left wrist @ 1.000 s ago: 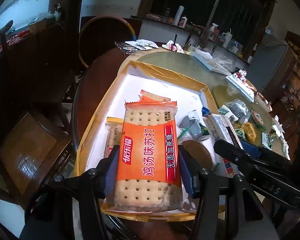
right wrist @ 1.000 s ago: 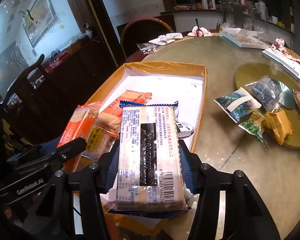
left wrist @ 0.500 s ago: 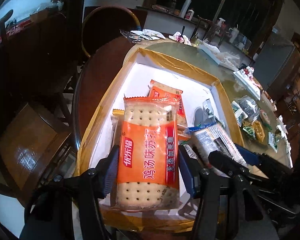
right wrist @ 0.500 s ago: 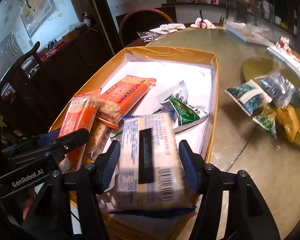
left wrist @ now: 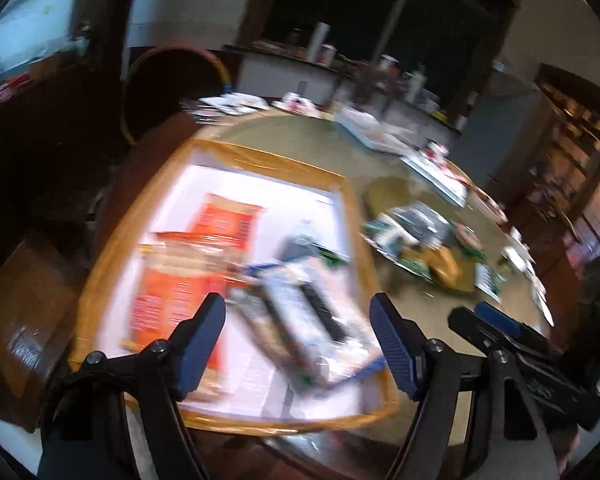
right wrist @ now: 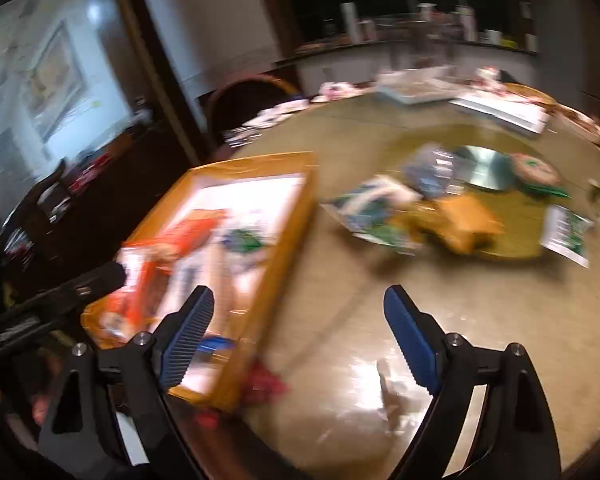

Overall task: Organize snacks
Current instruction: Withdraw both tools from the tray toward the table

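Both views are blurred by motion. A shallow box with a yellow rim [left wrist: 260,162] and white floor lies on the round table. In it lie an orange cracker pack [left wrist: 168,292], a second orange pack [left wrist: 226,220] and a white-and-blue cracker pack [left wrist: 308,316]. My left gripper [left wrist: 298,336] is open and empty above the box's near end. My right gripper [right wrist: 300,332] is open and empty, above the table just right of the box [right wrist: 292,240]. The orange pack also shows in the right wrist view [right wrist: 148,276].
Loose snack packets [right wrist: 380,208], a yellow one [right wrist: 464,224] and a green-white one [right wrist: 566,232], lie on the glass-topped table [right wrist: 480,320]. White trays [right wrist: 500,106] stand at the far edge. A round-backed chair [left wrist: 172,88] stands behind the box.
Both grippers have opened and let go of their cracker packs, which now lie in the box. Both have swung to the right; the right one now faces the loose packets.
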